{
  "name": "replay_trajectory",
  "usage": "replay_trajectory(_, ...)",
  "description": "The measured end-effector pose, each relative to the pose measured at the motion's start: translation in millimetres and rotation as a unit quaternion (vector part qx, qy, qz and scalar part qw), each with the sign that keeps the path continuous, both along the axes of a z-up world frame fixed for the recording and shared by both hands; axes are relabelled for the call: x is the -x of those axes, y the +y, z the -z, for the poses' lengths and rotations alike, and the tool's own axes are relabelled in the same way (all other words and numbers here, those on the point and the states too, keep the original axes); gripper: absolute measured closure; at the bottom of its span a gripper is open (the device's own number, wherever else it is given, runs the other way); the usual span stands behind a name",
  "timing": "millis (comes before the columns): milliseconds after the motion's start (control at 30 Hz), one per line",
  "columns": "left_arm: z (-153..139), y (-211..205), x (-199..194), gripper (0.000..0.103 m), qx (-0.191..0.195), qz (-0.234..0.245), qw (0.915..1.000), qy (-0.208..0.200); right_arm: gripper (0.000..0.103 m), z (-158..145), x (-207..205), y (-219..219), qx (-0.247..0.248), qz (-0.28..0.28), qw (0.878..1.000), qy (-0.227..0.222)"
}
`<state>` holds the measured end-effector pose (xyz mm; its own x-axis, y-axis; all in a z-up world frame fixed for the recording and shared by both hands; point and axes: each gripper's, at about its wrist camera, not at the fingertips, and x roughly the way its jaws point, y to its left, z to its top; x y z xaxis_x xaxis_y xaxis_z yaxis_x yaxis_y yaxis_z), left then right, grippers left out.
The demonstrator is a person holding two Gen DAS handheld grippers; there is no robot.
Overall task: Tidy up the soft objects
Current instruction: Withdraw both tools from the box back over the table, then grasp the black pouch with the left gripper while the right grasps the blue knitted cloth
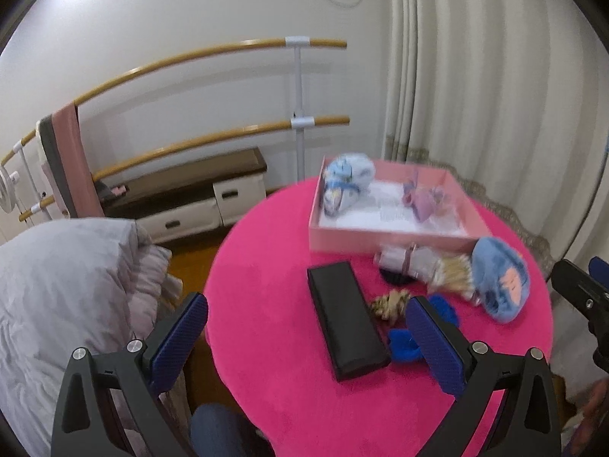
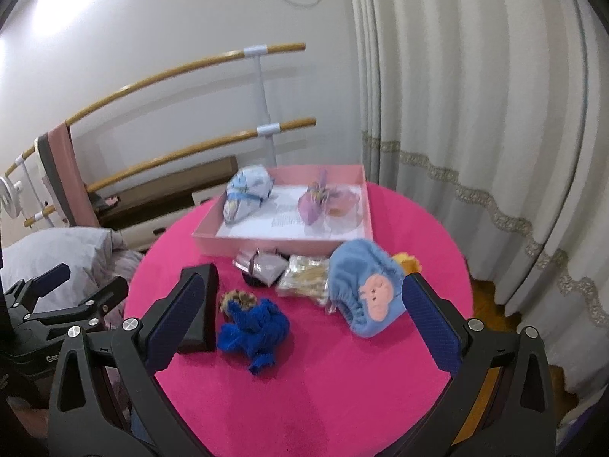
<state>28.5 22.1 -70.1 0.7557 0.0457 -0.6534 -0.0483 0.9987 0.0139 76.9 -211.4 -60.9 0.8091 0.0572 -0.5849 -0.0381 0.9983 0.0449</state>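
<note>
A round pink table (image 2: 323,381) holds a shallow pink box (image 2: 266,243) at the back. In the box lie a light blue patterned cloth bundle (image 2: 247,190) and a purple sheer bundle (image 2: 319,198). In front of it lie a blue fuzzy cap with a pink patch (image 2: 365,289), a bright blue scrunchie (image 2: 255,327), a brown scrunchie (image 2: 238,299), a silver packet (image 2: 262,266) and a gold packet (image 2: 304,278). My right gripper (image 2: 300,320) is open and empty above the blue scrunchie. My left gripper (image 1: 308,339) is open and empty over the black case (image 1: 346,323).
The black case also shows in the right wrist view (image 2: 201,304), behind my left finger. A grey duvet (image 1: 64,285) lies left of the table. Wooden barres (image 1: 213,53) and a low bench (image 1: 190,186) stand by the wall. Curtains (image 2: 475,114) hang on the right.
</note>
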Motion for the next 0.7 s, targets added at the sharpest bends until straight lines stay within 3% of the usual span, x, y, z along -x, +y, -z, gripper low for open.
replay_trajectory(267,43.1,-5.7,-44.1,0.0,0.001,0.005,0.9985,0.054,0.0,31.7,-14.9,-3.6,-0.008,-0.006,0.999,0.045)
replay_trajectory(700,102.8,-18.2,-101.2,0.0,-0.015,0.009,0.9955,0.093,0.0,50.8,-29.8,-2.4,-0.013,-0.017,0.997,0.071)
